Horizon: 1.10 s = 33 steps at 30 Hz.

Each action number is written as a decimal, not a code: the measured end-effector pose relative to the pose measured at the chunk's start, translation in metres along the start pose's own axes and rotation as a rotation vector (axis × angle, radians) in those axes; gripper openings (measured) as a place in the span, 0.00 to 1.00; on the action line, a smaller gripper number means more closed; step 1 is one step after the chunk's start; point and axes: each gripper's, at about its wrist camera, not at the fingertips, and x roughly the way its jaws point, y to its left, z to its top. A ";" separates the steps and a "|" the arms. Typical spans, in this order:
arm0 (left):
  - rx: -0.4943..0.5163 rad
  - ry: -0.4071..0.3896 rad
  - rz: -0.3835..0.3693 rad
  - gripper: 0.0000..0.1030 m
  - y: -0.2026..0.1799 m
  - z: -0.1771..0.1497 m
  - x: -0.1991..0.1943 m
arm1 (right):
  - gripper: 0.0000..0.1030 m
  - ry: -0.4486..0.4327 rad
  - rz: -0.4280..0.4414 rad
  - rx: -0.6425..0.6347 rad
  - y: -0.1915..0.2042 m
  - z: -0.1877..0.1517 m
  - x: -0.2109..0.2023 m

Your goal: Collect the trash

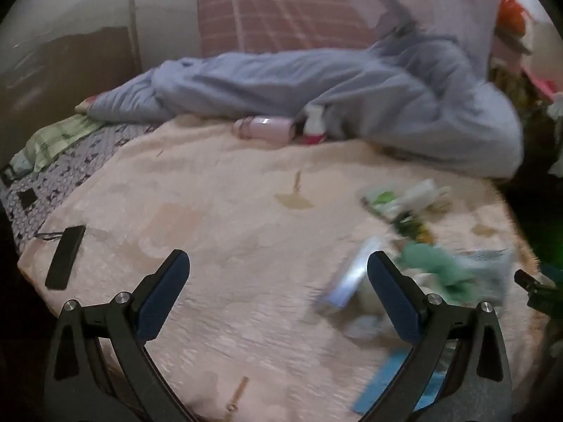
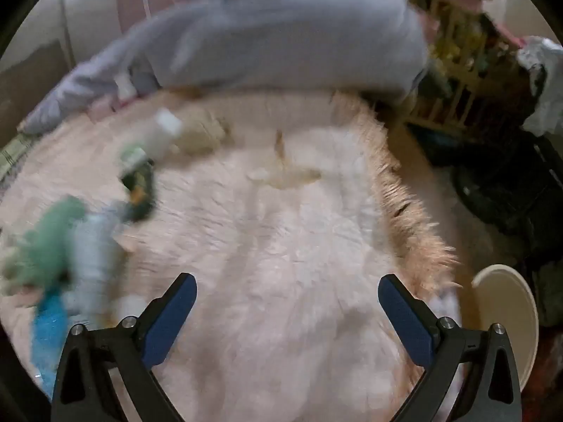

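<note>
Both views look down on a bed with a peach blanket [image 1: 228, 211]. Blurred trash lies at its right side in the left wrist view: a green crumpled wrapper [image 1: 432, 263], a pale blue packet [image 1: 348, 277], a green-and-white wrapper [image 1: 397, 200] and a blue sheet [image 1: 390, 376]. My left gripper [image 1: 278, 274] stands open just left of this pile, nothing between its fingers. In the right wrist view the same pile sits at the left: green wrapper [image 2: 49, 242], pale packet [image 2: 93, 246], white bottle [image 2: 162, 137]. My right gripper [image 2: 286, 297] is open over bare blanket [image 2: 281, 239].
A grey-blue quilt [image 1: 316, 81] is heaped along the far side, with a pink bottle [image 1: 267, 126] and a white-and-red bottle [image 1: 315, 125] against it. A black remote [image 1: 65, 256] lies at the left. Beyond the fringed bed edge, a cream round bin [image 2: 506, 313] and wooden rack [image 2: 454, 81].
</note>
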 end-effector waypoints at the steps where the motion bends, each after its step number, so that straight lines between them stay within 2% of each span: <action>1: -0.001 -0.018 -0.011 0.98 -0.005 -0.002 -0.009 | 1.00 -0.050 -0.005 0.002 0.003 -0.002 -0.021; 6: 0.017 -0.085 -0.058 0.98 -0.028 0.001 -0.050 | 1.00 -0.223 -0.014 0.008 0.020 -0.001 -0.097; 13: 0.048 -0.133 -0.080 0.98 -0.053 -0.006 -0.081 | 1.00 -0.365 -0.005 0.015 0.045 -0.012 -0.164; 19: 0.041 -0.168 -0.077 0.98 -0.058 -0.008 -0.094 | 1.00 -0.423 -0.006 -0.007 0.064 -0.020 -0.190; 33: 0.004 -0.182 -0.054 0.98 -0.048 -0.009 -0.094 | 1.00 -0.484 -0.004 -0.041 0.081 -0.023 -0.207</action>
